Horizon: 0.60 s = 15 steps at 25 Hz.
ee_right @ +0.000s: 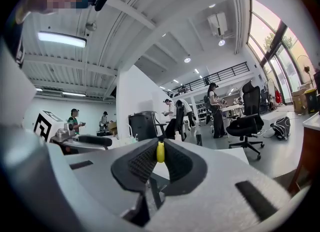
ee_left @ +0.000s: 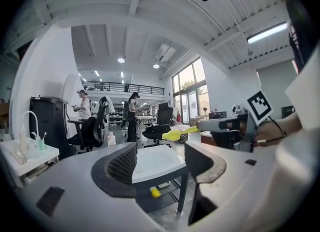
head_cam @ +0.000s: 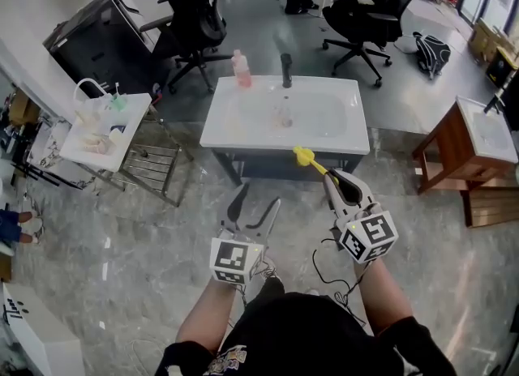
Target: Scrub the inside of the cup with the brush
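Note:
My right gripper [head_cam: 334,178] is shut on the handle of a yellow brush [head_cam: 305,156], whose head points at the front edge of the white sink [head_cam: 220,130]. In the right gripper view a sliver of the yellow brush [ee_right: 160,152] shows pinched between the pads. My left gripper [head_cam: 258,200] is open with nothing between its fingers, held in the air short of the sink. The left gripper view shows the sink through the open left gripper [ee_left: 160,160], with the brush [ee_left: 173,135] at the right. A pink cup-like container [head_cam: 241,70] stands on the sink's back rim, left of the dark faucet [head_cam: 285,69].
A small white table [head_cam: 104,133] with bottles and a wire rack [head_cam: 154,168] stand at the left. A wooden cabinet [head_cam: 454,151] stands at the right. Black office chairs [head_cam: 195,30] and people are behind the sink. The floor is grey marble.

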### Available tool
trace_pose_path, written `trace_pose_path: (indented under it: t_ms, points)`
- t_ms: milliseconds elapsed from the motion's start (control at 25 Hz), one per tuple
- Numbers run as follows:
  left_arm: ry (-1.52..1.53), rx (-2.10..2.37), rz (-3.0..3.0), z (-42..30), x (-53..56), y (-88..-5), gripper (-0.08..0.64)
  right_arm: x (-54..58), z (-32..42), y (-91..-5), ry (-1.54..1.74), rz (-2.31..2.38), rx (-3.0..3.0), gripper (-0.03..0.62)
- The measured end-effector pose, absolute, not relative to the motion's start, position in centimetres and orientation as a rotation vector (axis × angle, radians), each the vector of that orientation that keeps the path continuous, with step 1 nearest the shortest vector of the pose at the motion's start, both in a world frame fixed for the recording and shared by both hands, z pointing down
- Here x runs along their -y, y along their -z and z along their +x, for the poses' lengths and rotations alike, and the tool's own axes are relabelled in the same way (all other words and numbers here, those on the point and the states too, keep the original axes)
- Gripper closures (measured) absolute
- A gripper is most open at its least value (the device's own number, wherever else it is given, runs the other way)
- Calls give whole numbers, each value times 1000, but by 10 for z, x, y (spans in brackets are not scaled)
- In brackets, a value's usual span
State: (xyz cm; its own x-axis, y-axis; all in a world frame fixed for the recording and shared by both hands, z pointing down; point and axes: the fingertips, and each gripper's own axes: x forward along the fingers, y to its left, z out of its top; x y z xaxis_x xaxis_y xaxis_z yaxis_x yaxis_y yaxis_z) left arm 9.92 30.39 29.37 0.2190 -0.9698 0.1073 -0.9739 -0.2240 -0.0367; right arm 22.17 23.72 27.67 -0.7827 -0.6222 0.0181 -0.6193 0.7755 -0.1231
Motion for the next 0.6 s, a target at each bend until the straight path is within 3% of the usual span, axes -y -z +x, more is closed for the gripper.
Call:
trace_pose_path:
  t_ms: [600]
  points:
    - [-156, 1823, 2475, 2, -229, -304, 282, -162, 133, -270, 165, -1141, -2916, 554]
